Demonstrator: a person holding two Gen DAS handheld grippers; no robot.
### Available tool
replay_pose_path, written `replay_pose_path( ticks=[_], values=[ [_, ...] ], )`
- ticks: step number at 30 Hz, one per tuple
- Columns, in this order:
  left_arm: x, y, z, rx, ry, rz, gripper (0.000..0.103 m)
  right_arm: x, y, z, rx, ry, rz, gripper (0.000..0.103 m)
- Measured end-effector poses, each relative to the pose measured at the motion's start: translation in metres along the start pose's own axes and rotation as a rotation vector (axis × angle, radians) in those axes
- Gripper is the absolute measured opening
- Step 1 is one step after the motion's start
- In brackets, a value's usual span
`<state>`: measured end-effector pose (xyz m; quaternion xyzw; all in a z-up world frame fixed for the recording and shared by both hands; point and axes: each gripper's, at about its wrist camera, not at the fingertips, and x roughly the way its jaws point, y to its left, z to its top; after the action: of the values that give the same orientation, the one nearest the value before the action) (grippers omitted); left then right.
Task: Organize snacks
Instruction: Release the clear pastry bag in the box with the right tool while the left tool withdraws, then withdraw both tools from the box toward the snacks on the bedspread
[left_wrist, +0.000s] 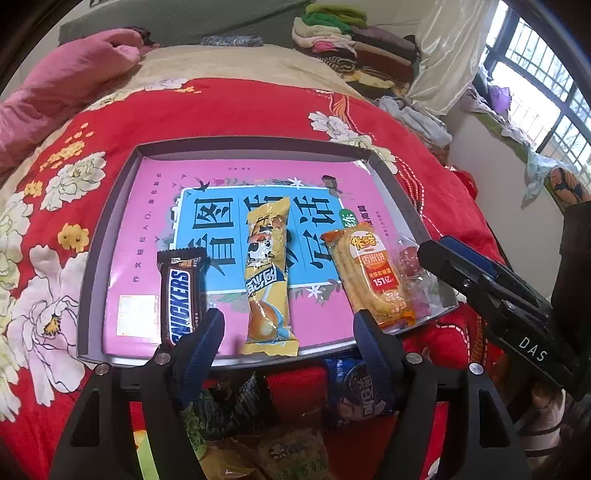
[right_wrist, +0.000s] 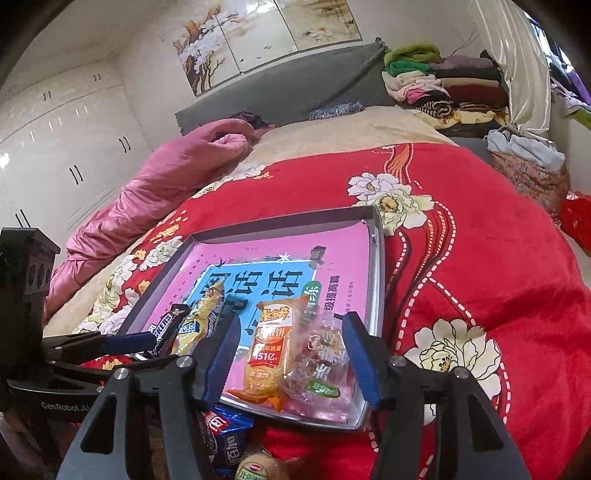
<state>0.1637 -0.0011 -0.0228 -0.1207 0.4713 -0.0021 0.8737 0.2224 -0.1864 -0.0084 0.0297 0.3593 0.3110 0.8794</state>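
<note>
So, from my left wrist view, the tray (left_wrist: 96, 258) sits on the red quilt (left_wrist: 258, 107) with a pink book lining its floor, and three snacks lie side by side in a row: Snickers (left_wrist: 181, 295), yellow bar (left_wrist: 266, 273), rice crackers (left_wrist: 373, 277). I judge the row is deliberate, each pack laid lengthwise so the labels read. My left gripper (left_wrist: 288, 332) hangs over the tray's near edge, jaws apart with nothing pinched; the yellow bar's near end lies between the fingers but untouched. Loose packs wait below, off the tray, among them a blue pack (left_wrist: 354, 398).

From my right wrist view, I get what the left barely shows: a clear bag (right_wrist: 325, 365) of reddish sweets just beside the crackers, in the tray's near right corner. My right gripper (right_wrist: 288, 354) is spread too, fingers flanking crackers and bag without pressing either. The wardrobe (right_wrist: 55, 140) shows only here.
</note>
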Motion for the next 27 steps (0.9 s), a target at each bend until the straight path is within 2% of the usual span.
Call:
replay_pose_path(
  ticks=[5, 10, 22, 27],
  values=[
    [-0.008, -0.003, 0.0, 0.019, -0.024, 0.021, 0.076, -0.002, 0.002, 0.0, -0.006, -0.006, 0.005, 0.062],
    [-0.013, -0.001, 0.0, 0.024, -0.035, 0.033, 0.076, -0.004, 0.005, 0.0, -0.019, -0.014, 0.001, 0.063],
    [-0.044, 0.021, 0.003, -0.016, -0.079, 0.052, 0.076, -0.011, 0.013, 0.0, -0.055, -0.038, 0.004, 0.067],
    [-0.054, 0.026, 0.002, -0.021, -0.097, 0.054, 0.076, -0.017, 0.017, 0.0, -0.073, -0.051, 0.004, 0.072]
  ],
)
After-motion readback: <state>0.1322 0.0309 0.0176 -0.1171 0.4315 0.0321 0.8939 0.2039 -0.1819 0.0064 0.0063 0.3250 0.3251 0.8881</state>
